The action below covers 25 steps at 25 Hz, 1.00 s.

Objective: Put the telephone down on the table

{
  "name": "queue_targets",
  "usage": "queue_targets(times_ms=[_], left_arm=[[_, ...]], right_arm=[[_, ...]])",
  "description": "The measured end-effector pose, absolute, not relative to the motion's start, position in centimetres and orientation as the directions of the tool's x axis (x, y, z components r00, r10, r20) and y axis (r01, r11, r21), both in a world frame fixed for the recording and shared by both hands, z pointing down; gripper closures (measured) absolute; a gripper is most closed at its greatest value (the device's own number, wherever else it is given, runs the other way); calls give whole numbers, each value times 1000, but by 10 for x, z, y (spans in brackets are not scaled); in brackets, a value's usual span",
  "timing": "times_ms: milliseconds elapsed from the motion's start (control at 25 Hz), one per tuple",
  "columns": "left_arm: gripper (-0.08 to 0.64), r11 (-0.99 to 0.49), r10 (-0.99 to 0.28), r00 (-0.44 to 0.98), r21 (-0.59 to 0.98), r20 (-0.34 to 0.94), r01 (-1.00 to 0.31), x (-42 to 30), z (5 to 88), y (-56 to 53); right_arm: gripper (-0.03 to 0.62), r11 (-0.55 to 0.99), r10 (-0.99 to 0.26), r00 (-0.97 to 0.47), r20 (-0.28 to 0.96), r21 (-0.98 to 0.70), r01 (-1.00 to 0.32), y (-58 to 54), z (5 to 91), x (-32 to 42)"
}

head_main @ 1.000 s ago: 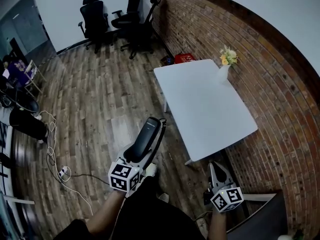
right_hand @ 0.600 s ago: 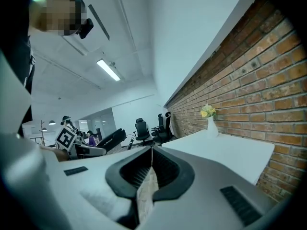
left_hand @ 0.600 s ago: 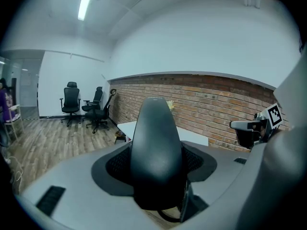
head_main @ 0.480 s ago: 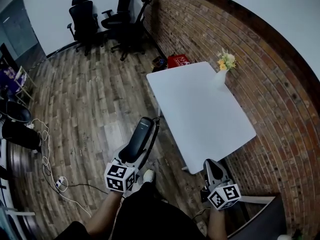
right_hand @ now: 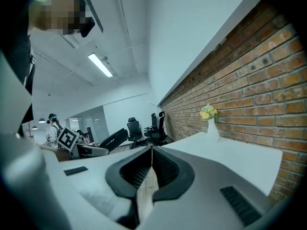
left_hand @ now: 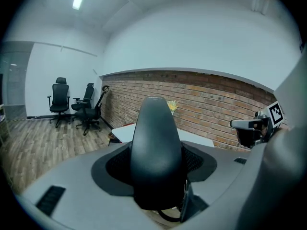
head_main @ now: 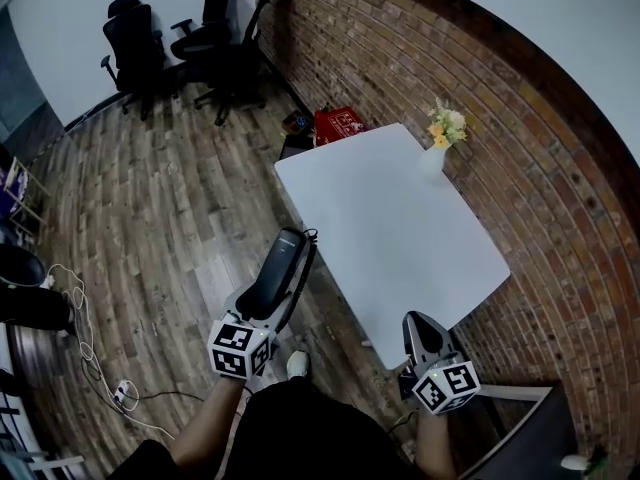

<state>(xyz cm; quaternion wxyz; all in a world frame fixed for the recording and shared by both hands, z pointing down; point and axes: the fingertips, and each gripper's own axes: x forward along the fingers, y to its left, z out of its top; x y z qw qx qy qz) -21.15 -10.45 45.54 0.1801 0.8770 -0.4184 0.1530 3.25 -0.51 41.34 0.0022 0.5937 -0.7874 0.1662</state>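
A black telephone handset (head_main: 280, 268) with a coiled cord is clamped lengthwise in my left gripper (head_main: 272, 308), which is shut on it and holds it over the wood floor, just left of the white table (head_main: 400, 238). In the left gripper view the handset (left_hand: 156, 147) fills the gap between the jaws and points toward the table (left_hand: 125, 132). My right gripper (head_main: 421, 322) hangs at the table's near corner; its jaws (right_hand: 151, 150) meet at the tips with nothing in them. A white vase with flowers (head_main: 436, 148) stands at the table's far side.
A brick wall (head_main: 540, 168) runs along the right of the table. A red box (head_main: 338, 123) sits on the floor at the table's far end. Black office chairs (head_main: 170, 38) stand at the back left. Cables (head_main: 90, 348) lie on the floor at left.
The table has slid left and closer in the head view, so the handset now lies nearer its left edge. Both grippers keep their grip and pose.
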Motion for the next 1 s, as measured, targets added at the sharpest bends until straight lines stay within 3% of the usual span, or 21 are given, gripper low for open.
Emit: queue_targets(times_ms=[640, 1000], left_arm=[[285, -660, -609, 666, 190, 431, -727, -216, 467, -192], [285, -726, -527, 718, 198, 455, -658, -164, 482, -203]], right_arm=[[569, 172, -946, -230, 228, -248, -953, -72, 417, 5], [569, 62, -956, -134, 262, -267, -962, -55, 430, 44]])
